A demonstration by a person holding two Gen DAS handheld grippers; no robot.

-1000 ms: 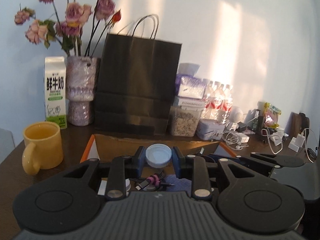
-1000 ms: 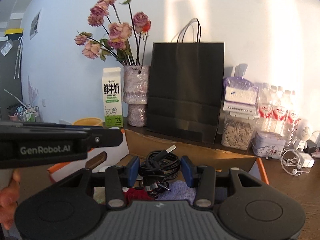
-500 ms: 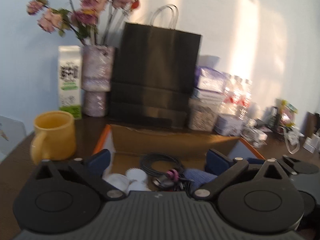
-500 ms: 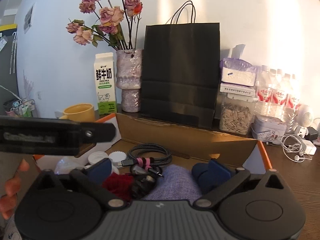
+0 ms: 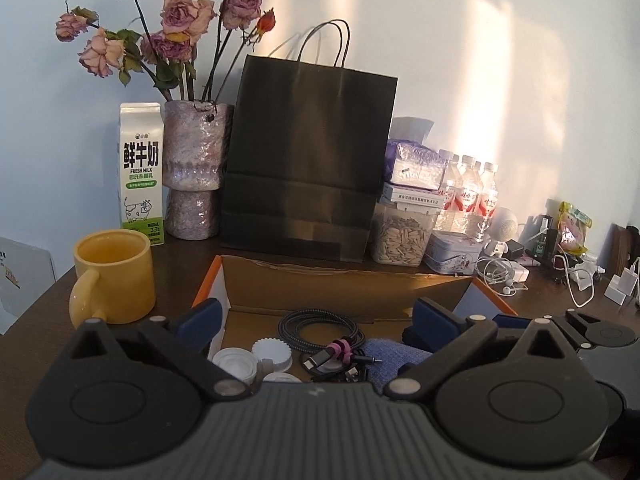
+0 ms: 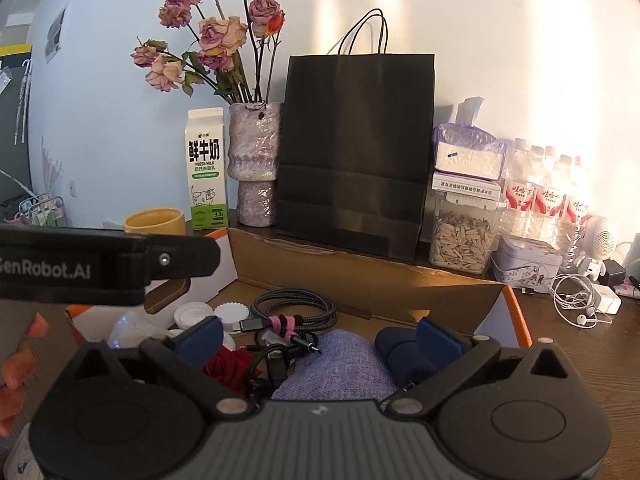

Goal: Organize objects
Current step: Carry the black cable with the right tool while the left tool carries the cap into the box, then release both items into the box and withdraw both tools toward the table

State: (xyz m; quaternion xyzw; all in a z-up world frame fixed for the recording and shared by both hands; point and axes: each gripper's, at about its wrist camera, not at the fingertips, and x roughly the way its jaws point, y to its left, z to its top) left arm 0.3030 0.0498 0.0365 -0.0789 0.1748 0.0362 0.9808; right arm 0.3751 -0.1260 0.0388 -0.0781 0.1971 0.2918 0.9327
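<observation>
An open cardboard box with orange edges sits in front of me; it also shows in the right wrist view. Inside lie a coiled black cable with a pink tie, white bottle caps, a purple cloth pouch, a red item and a dark blue item. My left gripper is open and empty above the box's near side. My right gripper is open and empty over the pouch. The left gripper's body crosses the right wrist view.
A yellow mug stands left of the box. Behind the box stand a milk carton, a vase of dried roses, a black paper bag, a seed jar, a tin, water bottles and white chargers with cables.
One second ago the left gripper held a white cap and the right held the coiled cable. Both opened; the cap and cable now lie in the box, and both grippers have drawn back.
</observation>
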